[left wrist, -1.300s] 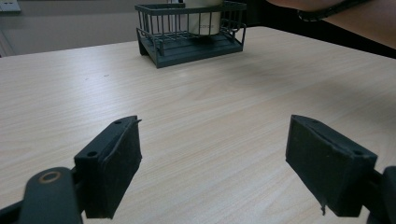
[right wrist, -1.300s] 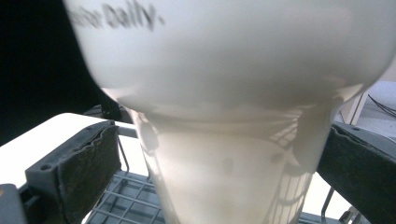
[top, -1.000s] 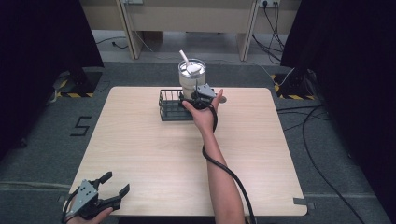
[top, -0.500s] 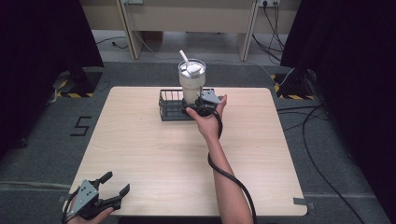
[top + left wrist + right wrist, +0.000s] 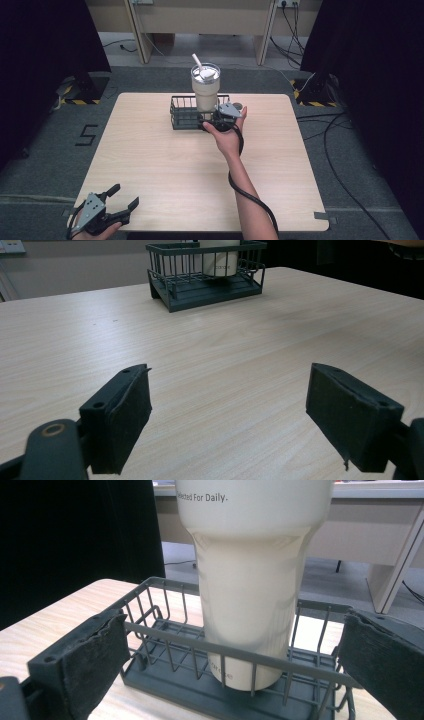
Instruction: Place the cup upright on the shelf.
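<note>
A cream tumbler [image 5: 205, 90] with a lid and a straw stands upright in a dark wire basket [image 5: 182, 114] at the far middle of the table. My right gripper [image 5: 212, 120] sits at the basket's near right side, jaws open. In the right gripper view its open pads [image 5: 95, 665] flank the basket's front rail [image 5: 225, 651], with the tumbler [image 5: 250, 595] just behind, untouched. My left gripper [image 5: 125, 196] rests at the table's near left corner, open with nothing between its jaws. From the left gripper [image 5: 235, 410] view the basket [image 5: 205, 282] and tumbler [image 5: 220, 262] are far ahead.
The light wooden table [image 5: 150, 165] has bare surface between the two grippers. A cable [image 5: 250, 195] trails from the right gripper along the forearm. Desk legs and floor cables lie beyond the far edge. Black curtains hang at both sides.
My right gripper has drawn back a little from the tumbler toward the near side of the basket. The tumbler, basket and left gripper have stayed put.
</note>
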Available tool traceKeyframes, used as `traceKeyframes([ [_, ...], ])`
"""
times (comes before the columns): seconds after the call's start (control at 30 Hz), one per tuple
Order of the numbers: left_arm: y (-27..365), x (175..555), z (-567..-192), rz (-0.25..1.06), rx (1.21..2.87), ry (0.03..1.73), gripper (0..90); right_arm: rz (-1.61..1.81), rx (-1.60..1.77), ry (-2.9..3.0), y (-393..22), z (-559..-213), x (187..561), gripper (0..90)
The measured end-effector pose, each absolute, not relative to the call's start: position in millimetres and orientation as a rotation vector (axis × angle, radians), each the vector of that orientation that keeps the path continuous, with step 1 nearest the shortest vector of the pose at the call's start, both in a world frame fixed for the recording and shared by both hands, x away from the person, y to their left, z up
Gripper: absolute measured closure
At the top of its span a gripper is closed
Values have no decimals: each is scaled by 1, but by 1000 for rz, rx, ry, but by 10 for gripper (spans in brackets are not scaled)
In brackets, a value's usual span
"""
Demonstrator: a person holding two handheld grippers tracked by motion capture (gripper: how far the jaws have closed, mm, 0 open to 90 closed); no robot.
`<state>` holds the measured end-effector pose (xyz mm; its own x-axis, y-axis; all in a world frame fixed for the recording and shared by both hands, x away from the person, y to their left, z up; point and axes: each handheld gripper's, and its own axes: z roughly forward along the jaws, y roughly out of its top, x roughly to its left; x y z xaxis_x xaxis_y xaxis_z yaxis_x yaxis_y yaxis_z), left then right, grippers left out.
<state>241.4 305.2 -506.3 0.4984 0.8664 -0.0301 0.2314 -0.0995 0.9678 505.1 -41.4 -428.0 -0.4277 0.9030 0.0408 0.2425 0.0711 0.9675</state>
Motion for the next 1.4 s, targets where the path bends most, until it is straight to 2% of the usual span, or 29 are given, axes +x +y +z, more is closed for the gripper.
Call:
traceKeyframes([
  [1.4, 305, 241, -507, 712, 1616, 977, 174, 1362, 1154, 1760, -100, -436, 434, 31],
])
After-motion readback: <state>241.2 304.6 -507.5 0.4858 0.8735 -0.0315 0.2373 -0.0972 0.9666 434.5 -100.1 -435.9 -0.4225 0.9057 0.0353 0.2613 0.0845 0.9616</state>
